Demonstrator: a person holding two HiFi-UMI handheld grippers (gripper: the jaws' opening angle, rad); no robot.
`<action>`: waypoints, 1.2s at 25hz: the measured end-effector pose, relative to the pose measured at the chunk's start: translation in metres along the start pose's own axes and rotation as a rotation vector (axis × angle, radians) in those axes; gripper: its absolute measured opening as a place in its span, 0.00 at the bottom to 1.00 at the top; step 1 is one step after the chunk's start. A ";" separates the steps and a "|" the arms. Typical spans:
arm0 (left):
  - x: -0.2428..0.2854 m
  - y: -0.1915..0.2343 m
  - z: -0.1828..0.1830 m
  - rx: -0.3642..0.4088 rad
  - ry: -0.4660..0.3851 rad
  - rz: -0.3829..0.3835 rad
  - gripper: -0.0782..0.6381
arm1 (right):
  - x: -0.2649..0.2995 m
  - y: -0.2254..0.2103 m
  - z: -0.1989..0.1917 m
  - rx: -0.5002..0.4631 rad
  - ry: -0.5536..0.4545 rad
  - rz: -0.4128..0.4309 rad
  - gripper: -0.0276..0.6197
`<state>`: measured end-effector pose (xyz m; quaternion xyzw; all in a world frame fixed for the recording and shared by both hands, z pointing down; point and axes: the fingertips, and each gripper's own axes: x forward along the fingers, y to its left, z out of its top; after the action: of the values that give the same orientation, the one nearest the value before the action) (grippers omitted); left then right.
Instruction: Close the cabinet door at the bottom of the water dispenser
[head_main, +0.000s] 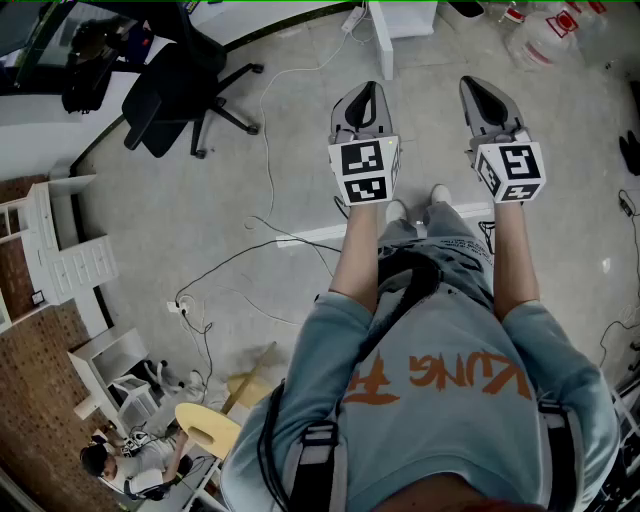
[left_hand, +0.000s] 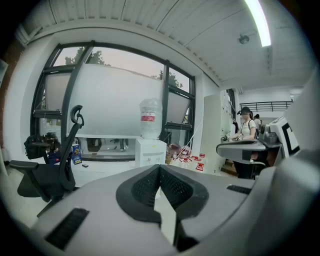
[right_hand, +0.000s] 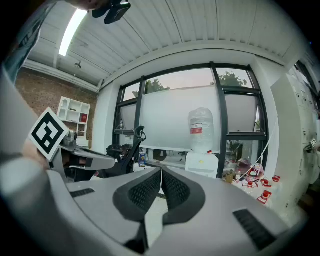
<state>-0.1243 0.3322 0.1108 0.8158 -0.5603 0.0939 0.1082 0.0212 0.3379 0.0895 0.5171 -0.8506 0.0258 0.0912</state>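
Observation:
The white water dispenser with a clear bottle on top stands by the window, some way ahead; the right gripper view shows it too. Its lower cabinet is hidden behind the jaws in both gripper views. In the head view a white box at the top edge has a narrow white panel sticking out toward me; I cannot tell if this is the door. My left gripper and right gripper are held side by side above the floor, both shut and empty, short of the dispenser.
A black office chair stands to the left. Cables trail over the concrete floor. Several water bottles lie right of the dispenser. White shelving and a seated person are at the left. Another person stands further right.

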 end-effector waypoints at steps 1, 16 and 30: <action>0.002 -0.002 0.000 0.001 0.003 0.000 0.12 | 0.001 -0.003 0.000 0.000 0.000 0.004 0.09; 0.053 -0.016 0.052 0.027 -0.045 0.093 0.12 | 0.040 -0.102 0.030 0.085 -0.080 -0.004 0.09; 0.098 -0.054 0.060 -0.022 -0.073 0.203 0.12 | 0.054 -0.183 0.034 0.047 -0.094 0.078 0.09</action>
<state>-0.0370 0.2467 0.0759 0.7564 -0.6447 0.0685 0.0868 0.1543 0.2015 0.0566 0.4862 -0.8727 0.0248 0.0380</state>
